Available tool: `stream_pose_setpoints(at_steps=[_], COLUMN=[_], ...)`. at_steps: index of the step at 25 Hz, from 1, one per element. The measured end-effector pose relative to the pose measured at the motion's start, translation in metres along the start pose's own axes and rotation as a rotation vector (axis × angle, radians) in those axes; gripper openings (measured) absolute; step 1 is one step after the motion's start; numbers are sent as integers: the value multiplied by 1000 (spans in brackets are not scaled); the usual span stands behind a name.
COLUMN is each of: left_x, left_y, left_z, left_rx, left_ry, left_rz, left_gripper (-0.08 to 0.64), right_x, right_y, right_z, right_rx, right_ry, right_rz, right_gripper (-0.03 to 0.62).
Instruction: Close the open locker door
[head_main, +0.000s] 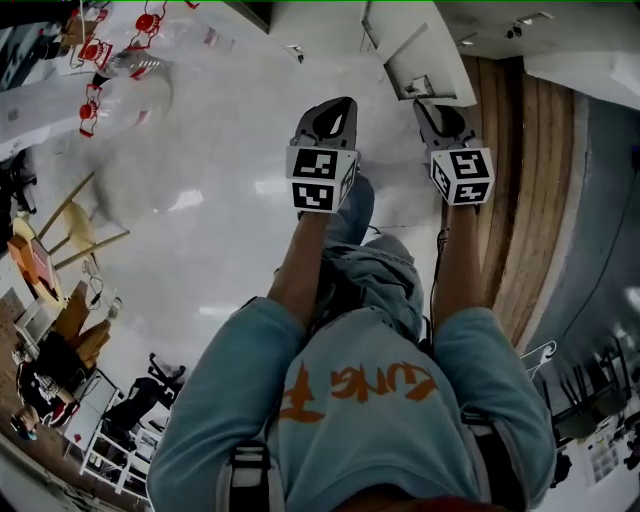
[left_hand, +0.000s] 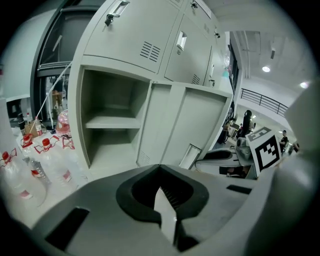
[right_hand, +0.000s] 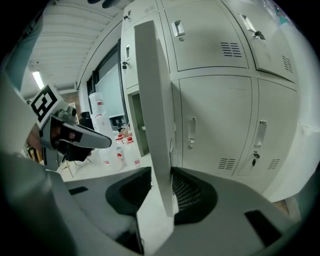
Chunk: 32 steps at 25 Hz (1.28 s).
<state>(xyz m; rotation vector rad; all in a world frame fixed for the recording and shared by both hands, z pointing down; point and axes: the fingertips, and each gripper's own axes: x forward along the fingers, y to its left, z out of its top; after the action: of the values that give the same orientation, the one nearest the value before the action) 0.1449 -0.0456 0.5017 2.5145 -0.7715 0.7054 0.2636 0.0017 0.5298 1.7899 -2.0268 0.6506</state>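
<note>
The open locker door (right_hand: 155, 100) stands edge-on in the right gripper view, swung out from a bank of grey lockers. My right gripper (right_hand: 161, 172) is open, and the door's lower edge sits between its jaws. The right pad lies against the door; a sliver of floor shows at the left pad. From the left gripper view I see the door's inner face (left_hand: 200, 120) and the empty compartment (left_hand: 112, 120) with one shelf. My left gripper (left_hand: 160, 167) is shut on nothing, held back from the locker. In the head view both grippers (head_main: 335, 110) (head_main: 432, 108) point at the door (head_main: 420, 55).
Several water bottles with red labels (left_hand: 45, 155) stand on the floor left of the open compartment. Closed lockers (right_hand: 220, 115) fill the wall to the right of the door. A wooden floor strip (head_main: 530, 180) runs on the right, and chairs (head_main: 70, 230) stand far left.
</note>
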Motion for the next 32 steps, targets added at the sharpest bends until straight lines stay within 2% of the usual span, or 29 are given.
stream_pose_setpoints(at_steps=[16, 24, 32], left_x=[-40, -69, -83], left_y=[64, 101, 128], left_z=[-18, -14, -2], left_rx=[-160, -242, -260], left_ry=[-62, -123, -162], left_rz=[136, 219, 275], left_gripper=[18, 18, 18], right_x=[36, 61, 92], right_y=[71, 109, 142], right_z=[8, 20, 35], right_rx=[-135, -128, -117], right_ry=[71, 88, 86], right_rz=[138, 169, 224], right_gripper=[164, 170, 169])
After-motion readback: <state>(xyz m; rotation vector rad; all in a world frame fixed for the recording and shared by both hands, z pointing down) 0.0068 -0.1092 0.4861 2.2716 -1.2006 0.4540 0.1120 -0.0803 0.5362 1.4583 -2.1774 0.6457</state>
